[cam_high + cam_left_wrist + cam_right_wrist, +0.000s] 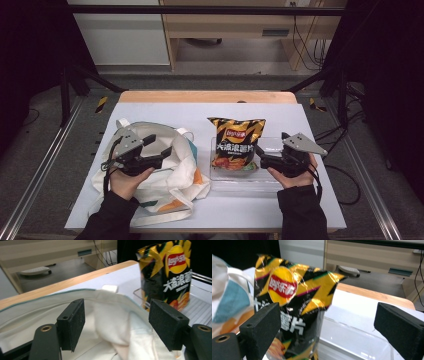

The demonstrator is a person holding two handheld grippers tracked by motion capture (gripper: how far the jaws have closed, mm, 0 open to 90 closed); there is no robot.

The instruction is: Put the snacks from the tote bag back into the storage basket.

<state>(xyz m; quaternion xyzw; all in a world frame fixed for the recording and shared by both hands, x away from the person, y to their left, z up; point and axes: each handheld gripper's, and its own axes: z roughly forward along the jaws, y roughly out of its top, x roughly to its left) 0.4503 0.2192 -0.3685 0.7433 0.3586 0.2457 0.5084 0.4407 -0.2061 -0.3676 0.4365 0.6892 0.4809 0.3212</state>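
A black and yellow chip bag [235, 142] lies in a clear plastic tray [270, 181] at the table's middle right; it also fills much of the right gripper view [294, 302] and stands at the upper right of the left gripper view [170, 272]. A white canvas tote bag [175, 172] with teal and orange print lies at the left. My left gripper [160, 147] is open above the tote's mouth, and the white cloth [112, 322] rises between its jaws. My right gripper [260, 152] is open at the chip bag's right edge, over the tray [352, 340].
The white table top [165, 107] has a wooden strip [207, 96] along its far edge. A small white object [110, 287] lies on the table beyond the tote. Black frame rails stand at both sides, and cables hang at the right.
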